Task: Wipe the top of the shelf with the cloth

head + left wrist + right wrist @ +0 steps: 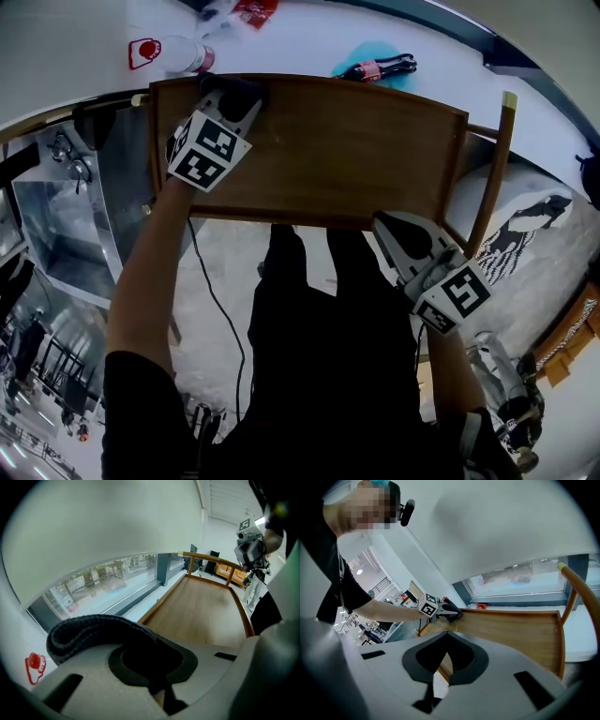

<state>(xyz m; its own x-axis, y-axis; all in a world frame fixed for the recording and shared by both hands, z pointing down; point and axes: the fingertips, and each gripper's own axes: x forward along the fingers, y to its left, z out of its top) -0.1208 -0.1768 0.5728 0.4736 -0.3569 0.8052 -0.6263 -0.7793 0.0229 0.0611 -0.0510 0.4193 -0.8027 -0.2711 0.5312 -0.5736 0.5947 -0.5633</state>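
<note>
Dark cloth [246,91], pinched tight in our left hand-held gripper [223,101], rests on the shelf's [328,159] far left corner. We judge the wipe is just starting, with a rightward sweep next. Our right hand-held gripper [401,232] clamps the near edge.

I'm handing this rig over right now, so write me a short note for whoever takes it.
Left gripper: shut on the dark grey knitted cloth, at the far left corner of the brown wooden shelf top.
Right gripper: jaws closed on the shelf's near rim, by the right corner, seemingly steadying it.
Done: cloth is at the top; how much is wiped cannot be told.
Left: probably sweep the cloth across the rest of the top.
</note>
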